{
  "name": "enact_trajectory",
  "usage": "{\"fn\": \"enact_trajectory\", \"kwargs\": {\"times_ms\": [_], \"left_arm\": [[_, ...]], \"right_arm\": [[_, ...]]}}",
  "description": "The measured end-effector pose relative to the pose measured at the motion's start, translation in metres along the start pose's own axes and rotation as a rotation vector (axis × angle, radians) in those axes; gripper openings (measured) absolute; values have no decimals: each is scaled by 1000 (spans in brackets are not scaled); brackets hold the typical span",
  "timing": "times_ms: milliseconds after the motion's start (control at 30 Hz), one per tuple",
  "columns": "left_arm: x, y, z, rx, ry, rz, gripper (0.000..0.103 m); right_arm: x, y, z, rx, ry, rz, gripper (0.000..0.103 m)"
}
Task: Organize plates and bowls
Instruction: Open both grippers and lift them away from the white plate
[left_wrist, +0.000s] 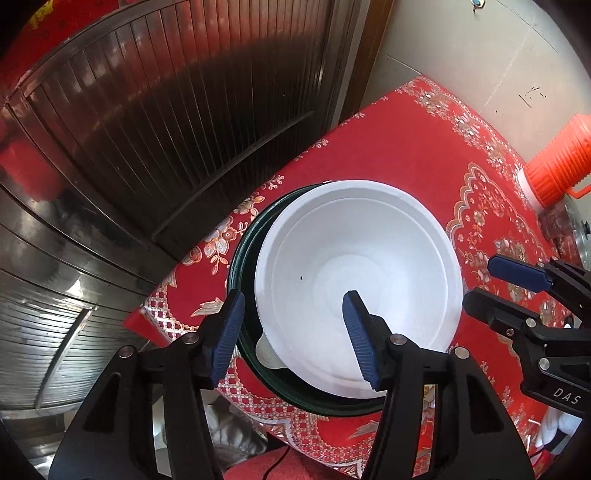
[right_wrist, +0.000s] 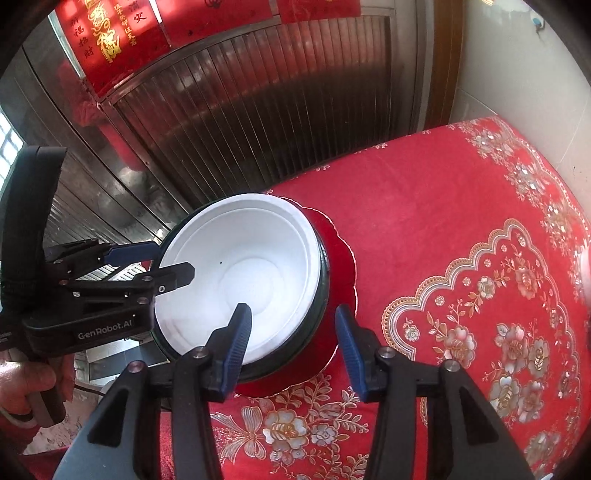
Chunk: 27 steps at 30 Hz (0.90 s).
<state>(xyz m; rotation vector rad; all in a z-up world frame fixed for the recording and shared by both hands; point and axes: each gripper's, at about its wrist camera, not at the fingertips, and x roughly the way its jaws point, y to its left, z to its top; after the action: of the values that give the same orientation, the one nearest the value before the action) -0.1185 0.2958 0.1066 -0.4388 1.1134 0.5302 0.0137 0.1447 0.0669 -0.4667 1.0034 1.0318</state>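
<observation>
Two grippers, left gripper (left_wrist: 293, 334) and right gripper (right_wrist: 293, 347), stand part-open astride the rims of white bowl (right_wrist: 240, 273), nested in dark bowl (right_wrist: 321, 280), near the table's (right_wrist: 424, 221) left edge.

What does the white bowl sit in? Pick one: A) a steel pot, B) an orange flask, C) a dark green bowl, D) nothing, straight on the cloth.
C: the white bowl nests inside a dark green bowl, whose rim shows around its left and lower edge, on the red tablecloth.

The white bowl (right_wrist: 240, 273) sits nested in the dark bowl (right_wrist: 322, 273), on a scalloped plate (right_wrist: 341, 258) at the table's (right_wrist: 424, 221) edge
</observation>
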Motion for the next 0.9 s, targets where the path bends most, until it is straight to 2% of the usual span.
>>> {"fn": "enact_trajectory", "kwargs": {"times_ms": [100,167,200,233,300,367,633,900], "left_arm": [[-9,1,2,-8,-23,-9,56],[-16,0,4,-13,-40,-18,63],[-18,-1,5,-16,-47,-19,70],[-21,-3,6,-19,-56,-21,71],[-23,-5,9,-23,-64,-28,71],[-25,-8,11,-27,-62,-36,71],[-35,-37,19,-12,-97,-92,71],[-37,-88,27,80,-91,-168,71]], "right_arm": [[-2,-3,1,40,-10,46,53],[-4,-4,2,53,-17,53,53],[-4,-3,2,50,-19,46,55],[-5,-2,2,49,-22,41,57],[-7,-2,1,56,-28,30,67],[-10,-1,0,64,-43,3,72],[-36,-19,-11,146,-136,-52,75],[-65,-58,-37,255,-175,-117,75]]}}
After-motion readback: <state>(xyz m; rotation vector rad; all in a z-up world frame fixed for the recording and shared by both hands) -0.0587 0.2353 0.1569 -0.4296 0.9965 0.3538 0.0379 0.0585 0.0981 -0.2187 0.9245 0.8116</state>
